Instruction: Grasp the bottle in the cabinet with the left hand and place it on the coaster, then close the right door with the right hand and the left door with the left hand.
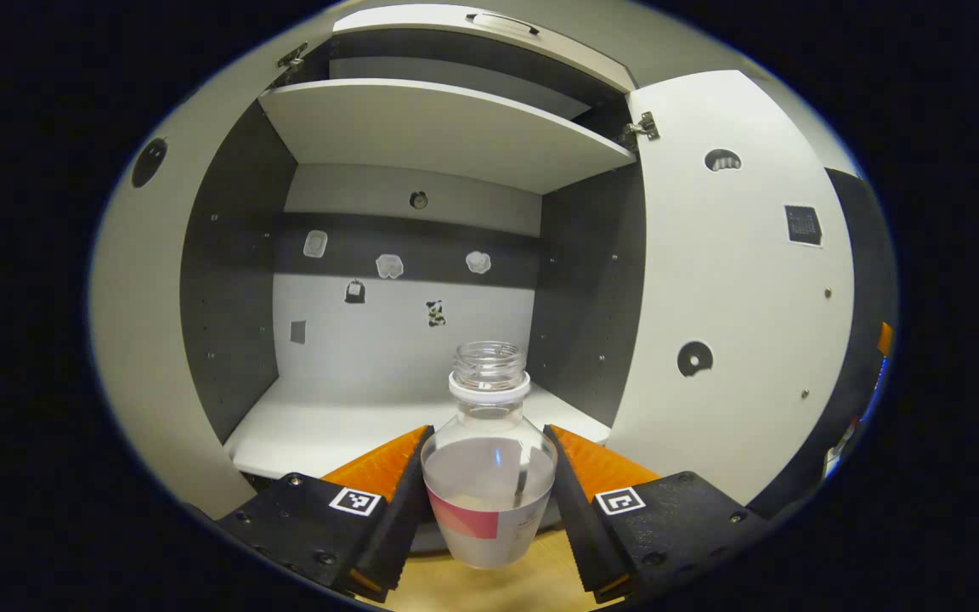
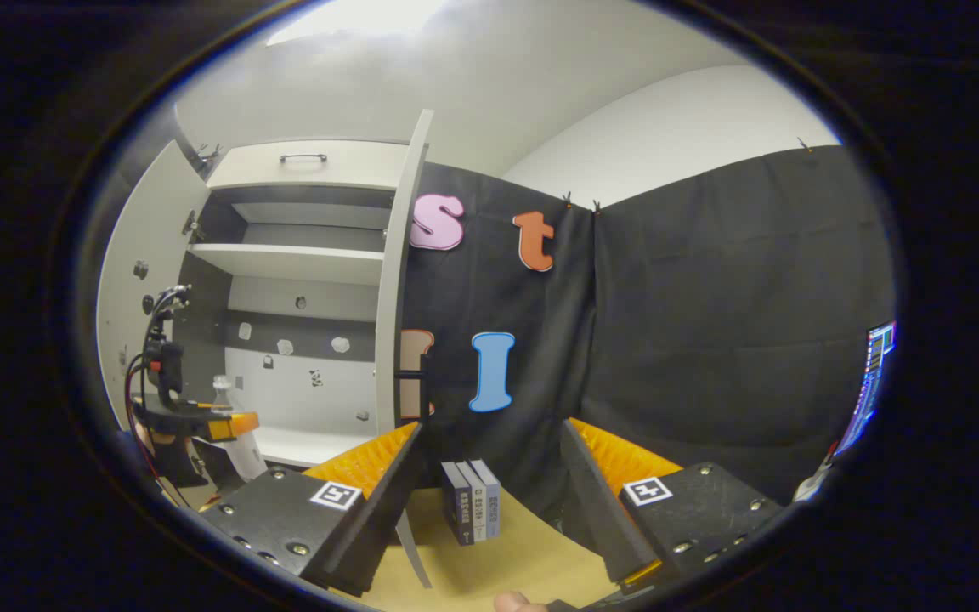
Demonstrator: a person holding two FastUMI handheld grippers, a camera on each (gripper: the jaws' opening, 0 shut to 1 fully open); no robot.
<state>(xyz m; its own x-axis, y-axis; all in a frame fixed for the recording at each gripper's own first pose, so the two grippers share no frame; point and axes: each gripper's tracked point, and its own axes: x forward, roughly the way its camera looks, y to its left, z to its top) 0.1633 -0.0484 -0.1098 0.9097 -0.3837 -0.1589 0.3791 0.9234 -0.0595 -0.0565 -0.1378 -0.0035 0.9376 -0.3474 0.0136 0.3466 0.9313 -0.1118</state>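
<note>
While my left gripper (image 1: 489, 484) has its jaws pressed on both sides of the bottle (image 1: 489, 476), I judge the carry to the coaster is the step in hand — I cannot spot the coaster yet, so next I must find it over the worktop (image 1: 489, 586). Uncapped, the bottle looks empty, held in front of the open cabinet (image 1: 421, 136), whose shelves are bare. My right gripper (image 2: 489, 493) waits — jaws wide, holding nothing — near some books (image 2: 472, 510).

Black cloth wall (image 2: 710, 323) hangs beneath a white ceiling (image 2: 472, 76); 3 books (image 2: 472, 510) stand on the wooden tabletop (image 2: 506, 565).
</note>
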